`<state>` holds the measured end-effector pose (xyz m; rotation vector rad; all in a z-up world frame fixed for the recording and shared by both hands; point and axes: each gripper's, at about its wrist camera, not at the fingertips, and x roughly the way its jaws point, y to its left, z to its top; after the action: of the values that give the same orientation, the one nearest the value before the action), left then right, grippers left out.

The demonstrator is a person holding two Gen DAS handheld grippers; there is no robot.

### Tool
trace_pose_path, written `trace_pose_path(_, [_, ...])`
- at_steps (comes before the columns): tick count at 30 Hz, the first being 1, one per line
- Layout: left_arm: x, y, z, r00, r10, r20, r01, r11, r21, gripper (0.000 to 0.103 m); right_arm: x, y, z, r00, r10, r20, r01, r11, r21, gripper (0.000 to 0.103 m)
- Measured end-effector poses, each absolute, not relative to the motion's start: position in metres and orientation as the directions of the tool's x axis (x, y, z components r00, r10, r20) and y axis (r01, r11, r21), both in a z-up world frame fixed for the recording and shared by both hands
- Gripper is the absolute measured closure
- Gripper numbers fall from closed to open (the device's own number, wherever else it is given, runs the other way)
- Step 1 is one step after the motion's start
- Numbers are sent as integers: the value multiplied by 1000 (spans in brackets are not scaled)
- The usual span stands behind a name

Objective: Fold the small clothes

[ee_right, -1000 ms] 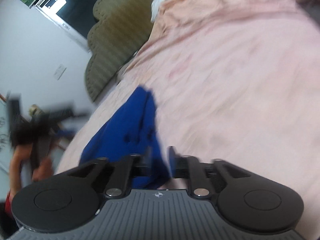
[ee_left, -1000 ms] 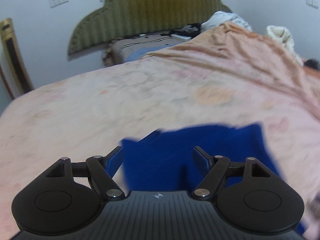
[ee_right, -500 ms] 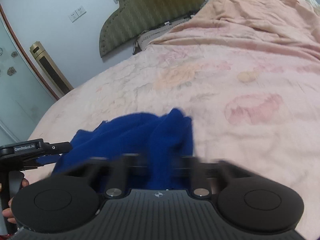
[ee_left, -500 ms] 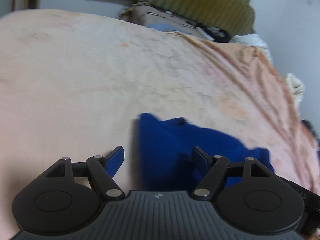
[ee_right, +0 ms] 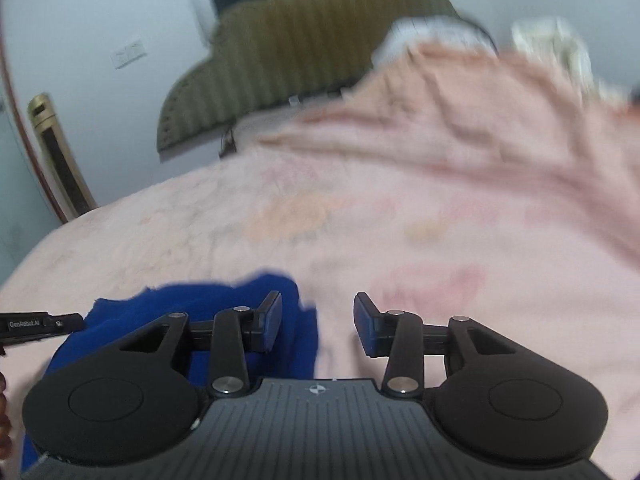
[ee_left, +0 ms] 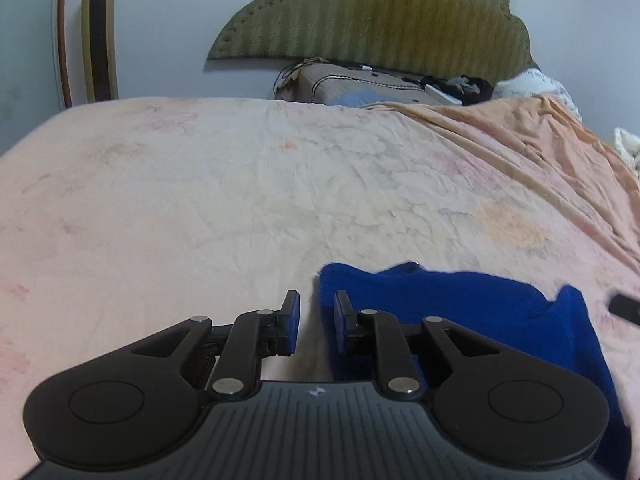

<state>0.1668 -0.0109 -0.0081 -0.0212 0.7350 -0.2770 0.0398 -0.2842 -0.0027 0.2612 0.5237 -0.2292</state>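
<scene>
A small blue garment lies crumpled on the pink bed sheet. In the left wrist view it is at the lower right, its left edge just right of my left gripper, whose jaws stand a narrow gap apart with nothing between them. In the right wrist view the garment lies at the lower left, under the left finger of my right gripper, which is open and empty. The left gripper's tip shows at that view's left edge.
A green padded headboard stands at the far end, with a pillow and dark items below it. A rumpled orange blanket covers the bed's right side. A gold floor unit stands by the left wall.
My right gripper has let go of the blue garment and opened. My left gripper's jaws have narrowed from wide open to a small gap. The garment now lies on the sheet.
</scene>
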Motion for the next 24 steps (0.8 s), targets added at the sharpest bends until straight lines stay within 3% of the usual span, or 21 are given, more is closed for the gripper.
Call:
trace_pose_path(4, [131, -26, -1, 677, -306, -670, 322, 941, -104, 84, 75, -259, 9, 830, -16, -557, 121, 981, 151, 47])
trace_pose_path(9, [64, -49, 1, 682, -350, -642, 484, 874, 38, 47, 150, -258, -16, 695, 44, -717, 3, 998, 63, 42])
trace_pose_path(10, [52, -53, 0, 673, -375, -637, 522, 852, 50, 46, 157, -260, -21, 666, 71, -743, -20, 997, 77, 49])
trace_pose_path(12, [30, -62, -7, 649, -413, -639, 593, 800, 86, 46, 158, -265, -22, 656, 192, -730, -97, 980, 171, 96])
trace_pose_path(14, [16, -73, -16, 606, -429, -670, 652, 750, 109, 46, 155, -260, -12, 689, 204, -695, -124, 979, 164, 96])
trace_pose_path(18, [-6, -78, -23, 592, -433, -680, 695, 701, 160, 46, 166, -251, -8, 758, 70, -649, -13, 996, 94, 95])
trace_pose_path(22, [-9, -52, -17, 577, -452, -680, 677, 730, 89, 46, 148, -252, -6, 767, -90, -636, 106, 994, -13, 80])
trace_pose_path(24, [-8, -37, -16, 576, -455, -679, 654, 755, 48, 46, 112, -256, 6, 797, -119, -593, 133, 991, -20, 61])
